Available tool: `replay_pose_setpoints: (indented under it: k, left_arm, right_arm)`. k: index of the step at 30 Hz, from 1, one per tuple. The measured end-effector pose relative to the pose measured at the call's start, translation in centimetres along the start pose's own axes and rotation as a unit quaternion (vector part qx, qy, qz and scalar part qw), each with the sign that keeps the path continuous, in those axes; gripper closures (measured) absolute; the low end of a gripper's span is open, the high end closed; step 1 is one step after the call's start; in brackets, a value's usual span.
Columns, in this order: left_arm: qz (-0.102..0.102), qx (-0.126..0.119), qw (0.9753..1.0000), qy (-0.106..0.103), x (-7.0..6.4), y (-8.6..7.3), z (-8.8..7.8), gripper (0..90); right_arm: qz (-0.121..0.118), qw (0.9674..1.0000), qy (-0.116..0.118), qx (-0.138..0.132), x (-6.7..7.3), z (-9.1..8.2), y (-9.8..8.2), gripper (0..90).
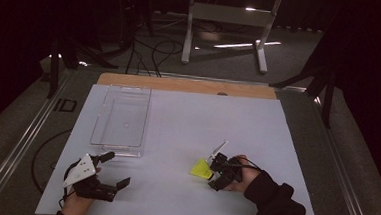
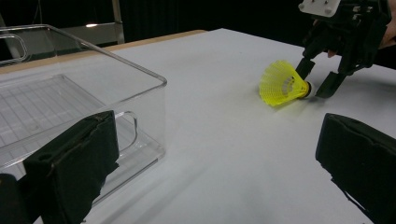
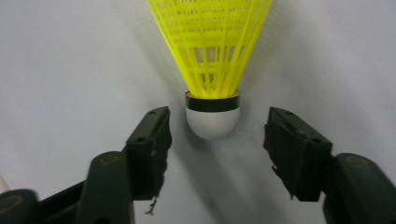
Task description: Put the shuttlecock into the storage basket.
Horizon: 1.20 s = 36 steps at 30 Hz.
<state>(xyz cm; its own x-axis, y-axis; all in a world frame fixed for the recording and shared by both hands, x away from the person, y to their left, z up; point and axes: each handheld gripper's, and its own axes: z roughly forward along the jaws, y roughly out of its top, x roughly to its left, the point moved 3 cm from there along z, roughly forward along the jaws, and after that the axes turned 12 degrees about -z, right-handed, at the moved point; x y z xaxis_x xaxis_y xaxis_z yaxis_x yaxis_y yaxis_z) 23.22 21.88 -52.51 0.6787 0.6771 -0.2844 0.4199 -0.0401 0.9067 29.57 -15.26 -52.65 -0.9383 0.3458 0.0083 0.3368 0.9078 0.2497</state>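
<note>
Now, view by view:
High view: white board (image 1: 177, 131) on the table; clear plastic bin (image 1: 121, 117) at its left-rear, nothing visible inside. Yellow shuttlecock (image 1: 201, 169) lies on its side at right-front, well apart from bin. Right gripper (image 1: 216, 172) sits just beside its cork end; left gripper (image 1: 116, 169) rests near front-left corner, jaws spread, nothing between them.
Left gripper view: own black pads wide apart – empty. Bin (image 2: 84, 102) close by at left, bare ribbed floor, no contents. Shuttlecock (image 2: 283, 84) farther off, skirt toward bin, cork between right gripper's (image 2: 320, 80) jaws.
Right gripper view: white cork of shuttlecock (image 3: 212, 70) sits betw. the two pads (image 3: 149, 144) – gap on each side, not touching; jaws part-open, no hold yet.
</note>
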Motion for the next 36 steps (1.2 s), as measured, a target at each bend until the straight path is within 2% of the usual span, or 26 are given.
replay_pose_setpoints:
  k: [3, 8, 9, 12, 17, 24, 26, 27, 32, 36]
  left_arm:
    - [0.0, 0.001, 1.0, -0.001, -0.02, -0.01, 0.0, 0.5]
    - [0.0, 0.001, 1.0, 0.0, 0.02, -0.01, 0.0, 0.5]
    - [0.001, 0.001, 1.0, 0.0, -0.01, 0.0, 0.0, 0.5]
    - [0.0, 0.001, 1.0, 0.0, 0.02, -0.01, 0.0, 0.4]
    - [0.0, 0.0, 1.0, 0.0, 0.02, -0.01, -0.01, 0.4]
    - [0.0, 0.001, 1.0, 0.0, 0.02, -0.01, 0.0, 0.4]
    - [0.001, 0.001, 1.0, 0.0, 0.01, -0.01, 0.0, 0.5]
    - [0.001, 0.001, 1.0, 0.001, 0.01, -0.01, 0.0, 0.5]
    - [0.001, 0.001, 1.0, 0.001, 0.02, -0.01, 0.0, 0.5]
    - [0.0, 0.001, 1.0, 0.0, 0.02, -0.01, 0.02, 0.5]
  right_arm:
    - [0.002, 1.0, 0.007, 0.006, 0.0, 0.14, 0.18, 48.3]
    - [-0.001, 0.9998, 0.011, 0.018, 0.05, 0.37, 0.36, 50.8]
    - [-0.003, 0.9996, 0.013, 0.026, 0.03, 0.48, 0.43, 54.5]
    - [-0.006, 0.9994, 0.014, 0.03, 0.07, 0.63, 0.57, 56.4]
    - [-0.014, 0.9992, 0.007, 0.037, 0.11, 0.73, 0.89, 63.4]
    - [-0.025, 0.9986, 0.012, 0.045, 0.16, 0.73, 0.92, 64.7]
    - [-0.034, 0.9983, 0.011, 0.046, 0.17, 0.74, 0.92, 65.0]
    - [-0.051, 0.9977, 0.009, 0.045, 0.2, 0.73, 0.9, 65.3]
    - [-0.063, 0.9972, 0.014, 0.039, 0.24, 0.62, 0.85, 65.6]
    - [-0.099, 0.9945, 0.014, 0.032, 0.54, -0.22, 0.8, 65.7]
